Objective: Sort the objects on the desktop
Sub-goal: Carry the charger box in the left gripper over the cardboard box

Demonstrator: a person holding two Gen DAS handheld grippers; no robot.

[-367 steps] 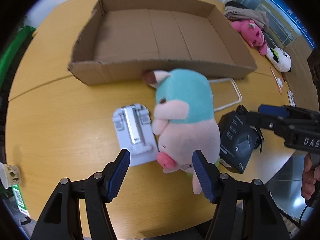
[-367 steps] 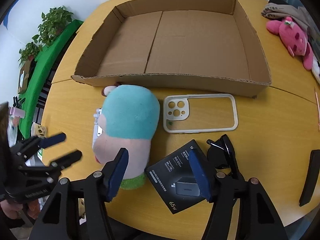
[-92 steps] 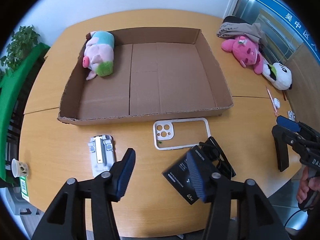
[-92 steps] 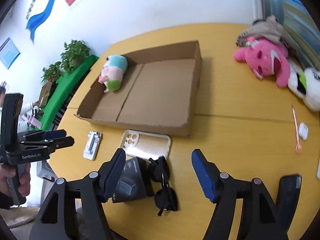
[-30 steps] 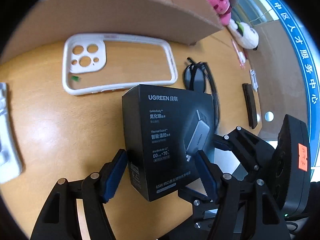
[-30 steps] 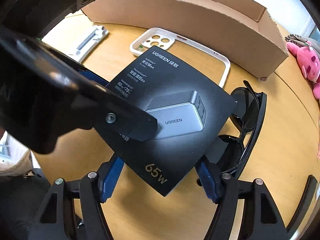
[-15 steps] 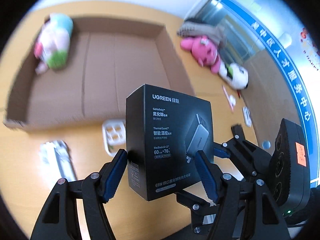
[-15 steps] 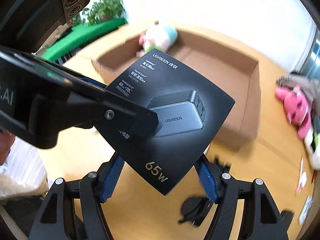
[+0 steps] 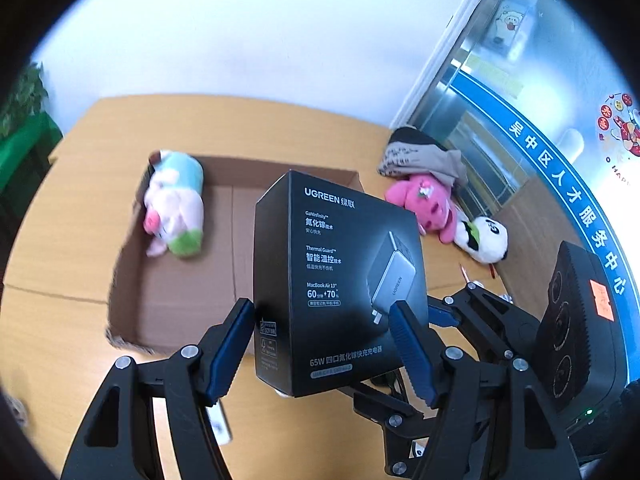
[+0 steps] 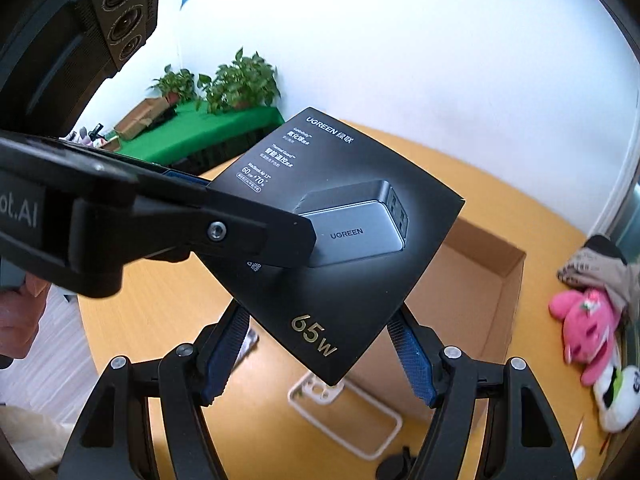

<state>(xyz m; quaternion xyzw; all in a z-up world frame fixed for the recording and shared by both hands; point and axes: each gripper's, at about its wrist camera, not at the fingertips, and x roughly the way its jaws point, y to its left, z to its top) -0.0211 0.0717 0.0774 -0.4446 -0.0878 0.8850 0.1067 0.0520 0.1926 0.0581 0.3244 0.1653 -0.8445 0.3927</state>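
Both grippers hold one black UGREEN charger box in the air above the table. My left gripper is shut on its two sides. My right gripper is shut on the same box from another side. The open cardboard box lies on the table below and beyond, with the pink and teal plush pig in its far left corner. The white phone case lies on the table in front of the cardboard box.
A pink plush, a panda plush and a bundle of cloth lie at the table's right side. Black sunglasses lie near the front edge. A green-covered bench with plants stands to the left.
The charger box, held by both grippers, has risen from the table over the last second. The table and cardboard box now sit farther below.
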